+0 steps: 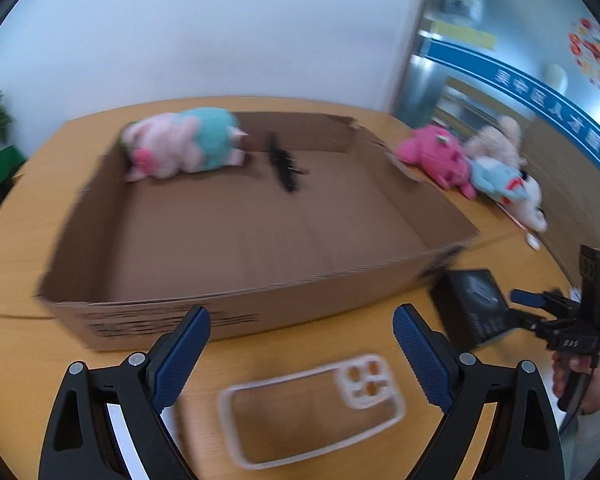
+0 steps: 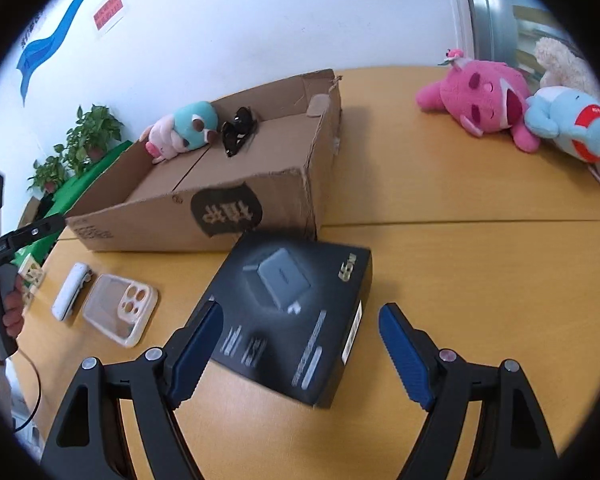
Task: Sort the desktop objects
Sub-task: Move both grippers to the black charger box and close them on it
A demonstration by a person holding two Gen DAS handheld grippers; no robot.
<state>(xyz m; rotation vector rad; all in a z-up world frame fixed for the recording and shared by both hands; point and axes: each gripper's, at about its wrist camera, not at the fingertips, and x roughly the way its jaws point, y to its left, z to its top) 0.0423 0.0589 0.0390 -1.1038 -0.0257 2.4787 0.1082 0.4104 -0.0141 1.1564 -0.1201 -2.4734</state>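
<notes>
An open cardboard box [image 1: 236, 308] [image 2: 260, 196] lies on the wooden table and holds a pink-and-teal plush [image 1: 184, 146] [image 2: 184, 128] and black sunglasses [image 1: 284, 164] [image 2: 238, 130]. My left gripper [image 1: 302, 324] stands open just above a clear phone case [image 1: 308, 412] [image 2: 120, 308], touching nothing. My right gripper [image 2: 300, 324] is open too, its blue pads either side of the near end of a black charger box [image 2: 296, 312] [image 1: 472, 304] without pressing it. A white oblong gadget [image 2: 70, 290] lies left of the case.
A pink plush [image 2: 480, 98] [image 1: 436, 156], a light-blue plush [image 2: 572, 122] [image 1: 500, 178] and a beige plush [image 1: 500, 140] lie at the table's far right. Potted plants [image 2: 84, 136] and green cloth stand beyond the left edge. A hand [image 1: 580, 376] grips the right tool.
</notes>
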